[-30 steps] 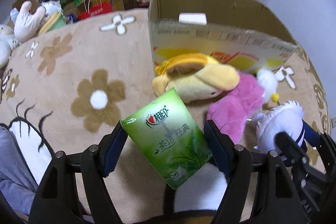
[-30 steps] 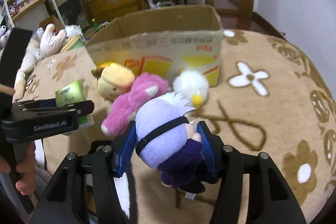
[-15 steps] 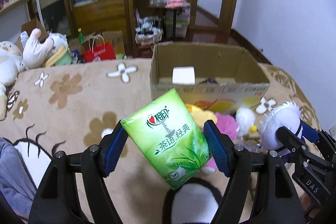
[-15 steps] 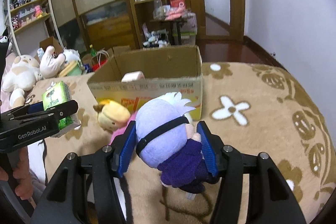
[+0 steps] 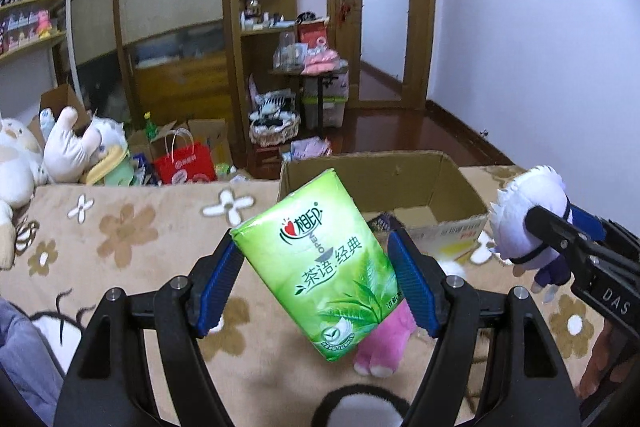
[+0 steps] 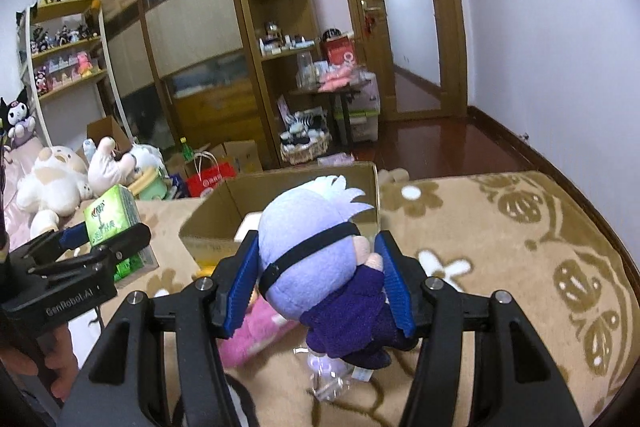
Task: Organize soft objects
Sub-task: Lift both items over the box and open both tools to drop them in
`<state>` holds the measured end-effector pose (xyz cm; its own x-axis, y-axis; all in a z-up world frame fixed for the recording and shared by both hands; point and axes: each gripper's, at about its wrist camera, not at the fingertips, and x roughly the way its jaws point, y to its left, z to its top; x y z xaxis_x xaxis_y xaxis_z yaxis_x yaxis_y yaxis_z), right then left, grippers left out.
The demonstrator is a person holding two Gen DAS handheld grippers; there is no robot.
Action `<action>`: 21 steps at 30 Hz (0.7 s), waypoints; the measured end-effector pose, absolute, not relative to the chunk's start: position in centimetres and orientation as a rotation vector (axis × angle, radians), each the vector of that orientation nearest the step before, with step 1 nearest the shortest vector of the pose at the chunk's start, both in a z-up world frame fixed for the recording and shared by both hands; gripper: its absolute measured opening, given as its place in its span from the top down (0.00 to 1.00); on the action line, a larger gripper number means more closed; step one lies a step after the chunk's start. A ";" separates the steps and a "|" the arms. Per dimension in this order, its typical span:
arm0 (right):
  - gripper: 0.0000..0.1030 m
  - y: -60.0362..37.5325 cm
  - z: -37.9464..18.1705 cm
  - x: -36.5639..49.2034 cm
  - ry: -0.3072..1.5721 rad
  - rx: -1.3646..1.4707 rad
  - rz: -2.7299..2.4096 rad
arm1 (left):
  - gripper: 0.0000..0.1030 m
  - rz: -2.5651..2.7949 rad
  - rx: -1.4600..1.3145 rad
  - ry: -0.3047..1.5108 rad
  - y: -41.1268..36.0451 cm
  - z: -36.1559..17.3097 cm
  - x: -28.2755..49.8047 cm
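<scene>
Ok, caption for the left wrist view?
Left gripper holds a green tissue pack above the flowered blanket, cardboard box behind.

tissue pack (image 5: 320,267): bright green, leaf print, red heart logo. plush doll (image 6: 316,275): lilac head, white hair, black band, dark purple body. blanket (image 5: 132,239): beige, brown and white flowers. cardboard box (image 5: 384,183): plain brown. pink plush (image 5: 384,343) noted. fingers (image 5: 218,287): black, blue ribbed pads. paper bag (image 5: 182,163): red.

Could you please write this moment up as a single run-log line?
left gripper: shut on green tissue pack | right gripper: shut on purple plush doll | both held above blanket, facing open cardboard box
</scene>
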<state>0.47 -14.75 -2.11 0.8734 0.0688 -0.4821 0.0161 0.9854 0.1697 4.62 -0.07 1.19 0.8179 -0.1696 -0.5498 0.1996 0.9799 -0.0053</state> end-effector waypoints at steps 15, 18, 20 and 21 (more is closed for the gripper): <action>0.41 -14.8 -0.8 5.7 0.453 0.135 0.057 | 0.29 -0.236 0.101 0.451 -2.8 2.9 9.5; 0.41 -14.6 -0.9 7.0 0.450 0.115 0.064 | 0.29 -0.237 0.120 0.449 -3.4 2.5 10.9; 0.41 -14.5 -1.2 7.8 0.452 0.103 0.070 | 0.29 -0.234 0.124 0.459 -3.5 2.0 11.9; 0.41 -14.5 -1.4 8.1 0.456 0.100 0.072 | 0.29 -0.231 0.127 0.464 -3.6 1.8 12.2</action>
<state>8.11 -14.46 -1.37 0.8956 0.0918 -0.4353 -0.0472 0.9926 0.1121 12.17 -3.58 1.80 0.8689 -0.1912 -0.4566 0.2486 0.9662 0.0686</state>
